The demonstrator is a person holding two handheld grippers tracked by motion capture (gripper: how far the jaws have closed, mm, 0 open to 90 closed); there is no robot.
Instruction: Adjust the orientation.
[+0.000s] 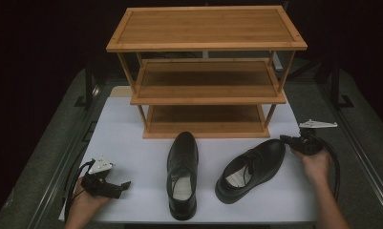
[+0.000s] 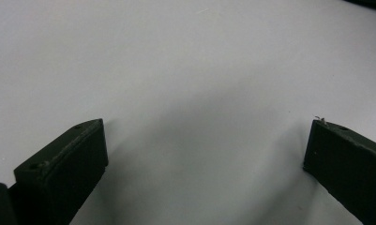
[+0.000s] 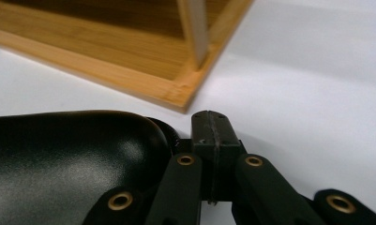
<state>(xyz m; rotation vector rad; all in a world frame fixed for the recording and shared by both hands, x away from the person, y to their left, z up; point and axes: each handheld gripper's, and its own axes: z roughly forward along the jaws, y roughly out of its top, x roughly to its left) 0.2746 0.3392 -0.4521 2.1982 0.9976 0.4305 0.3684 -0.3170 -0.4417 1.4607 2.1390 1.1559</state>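
Nearest the lens, lay closed-jawed at the toe of the right shoe [image 1: 252,169] as right gripper [image 3: 213,123], idled wide open on the white desk [image 1: 132,138] as left gripper [image 1: 124,184], probably needed opening jaws first before gripping the heel collar toward the rack [image 1: 206,71].

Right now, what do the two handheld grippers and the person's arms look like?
Both are black. The left gripper has two flat, blocky jaws, a grey three-cornered plate on top and a black cable looping behind. The right gripper carries the same grey plate, brass-coloured rivets on its linkage, and a thick black cable. The forearms are bare, with no sleeves visible.
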